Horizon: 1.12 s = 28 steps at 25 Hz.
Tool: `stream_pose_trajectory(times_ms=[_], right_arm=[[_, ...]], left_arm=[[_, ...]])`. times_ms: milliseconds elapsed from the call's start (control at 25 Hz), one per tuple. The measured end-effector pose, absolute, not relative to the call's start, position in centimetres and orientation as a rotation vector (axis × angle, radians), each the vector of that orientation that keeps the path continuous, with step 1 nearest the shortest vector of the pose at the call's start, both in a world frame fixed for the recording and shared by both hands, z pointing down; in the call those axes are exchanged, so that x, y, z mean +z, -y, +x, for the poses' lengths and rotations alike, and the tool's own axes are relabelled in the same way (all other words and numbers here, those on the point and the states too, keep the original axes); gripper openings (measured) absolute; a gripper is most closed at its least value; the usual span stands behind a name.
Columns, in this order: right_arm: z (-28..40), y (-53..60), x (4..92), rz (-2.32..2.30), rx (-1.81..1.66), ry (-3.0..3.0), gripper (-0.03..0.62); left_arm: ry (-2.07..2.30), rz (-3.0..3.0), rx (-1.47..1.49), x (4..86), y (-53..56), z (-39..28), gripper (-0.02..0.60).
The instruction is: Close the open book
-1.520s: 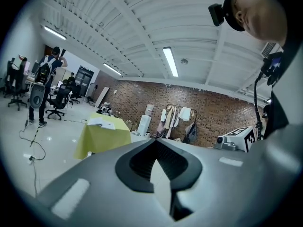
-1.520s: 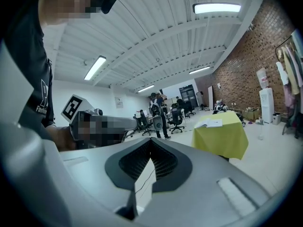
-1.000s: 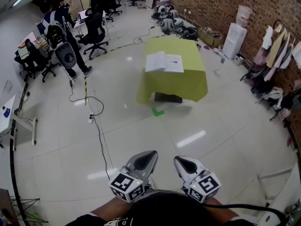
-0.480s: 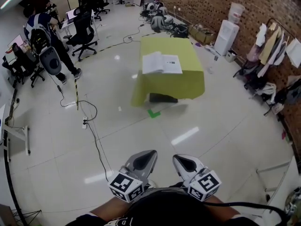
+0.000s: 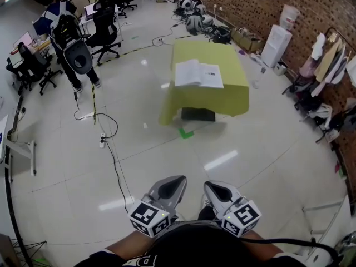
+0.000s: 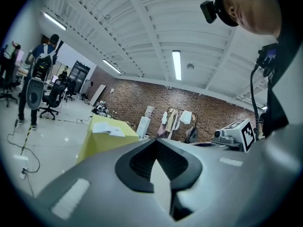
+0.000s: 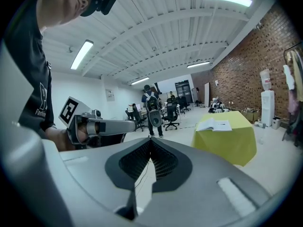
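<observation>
The open book [image 5: 198,74] lies flat, white pages up, on a table under a yellow-green cloth [image 5: 214,54], far ahead across the floor. My left gripper [image 5: 179,181] and right gripper [image 5: 209,186] are held side by side close to the body, both shut with nothing in them. In the left gripper view the book [image 6: 108,129] shows small on the table [image 6: 100,143] beyond my shut left gripper [image 6: 155,139]. In the right gripper view the book [image 7: 214,125] sits on the table [image 7: 229,145] to the right of my shut right gripper [image 7: 150,140].
A cable [image 5: 114,154] snakes over the tiled floor at the left. A person with a backpack [image 5: 71,43] stands by office chairs [image 5: 105,29]. A green tape mark [image 5: 186,132] and a dark box [image 5: 197,114] lie by the table. A clothes rack [image 5: 328,60] lines the brick wall.
The head view has shifted slightly, so the table and book sit a little further right. The person at the back left has moved. Both grippers stay shut in the same place.
</observation>
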State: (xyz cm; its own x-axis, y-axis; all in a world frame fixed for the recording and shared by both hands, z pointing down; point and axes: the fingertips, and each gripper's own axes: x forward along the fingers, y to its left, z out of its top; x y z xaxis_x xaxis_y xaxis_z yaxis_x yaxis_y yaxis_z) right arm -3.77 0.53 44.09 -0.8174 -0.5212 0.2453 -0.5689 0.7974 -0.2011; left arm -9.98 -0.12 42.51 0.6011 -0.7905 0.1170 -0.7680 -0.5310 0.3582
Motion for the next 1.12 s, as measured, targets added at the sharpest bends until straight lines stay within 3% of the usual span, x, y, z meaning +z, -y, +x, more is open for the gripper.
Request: stream_pose_trajectory(times_ms=[600, 1120], right_arm=[[1.2, 8.9, 42.7, 0.778, 0.393, 2.898, 0.008], [10.4, 17.0, 42.2, 0.74, 0.403, 2.961, 0.008]], left_arm=[[1.389, 2.452, -0.046, 40.5, 9.3, -5.3, 0.006], [1.447, 2.467, 0.005, 39.6, 17.1, 4.4, 0.006]])
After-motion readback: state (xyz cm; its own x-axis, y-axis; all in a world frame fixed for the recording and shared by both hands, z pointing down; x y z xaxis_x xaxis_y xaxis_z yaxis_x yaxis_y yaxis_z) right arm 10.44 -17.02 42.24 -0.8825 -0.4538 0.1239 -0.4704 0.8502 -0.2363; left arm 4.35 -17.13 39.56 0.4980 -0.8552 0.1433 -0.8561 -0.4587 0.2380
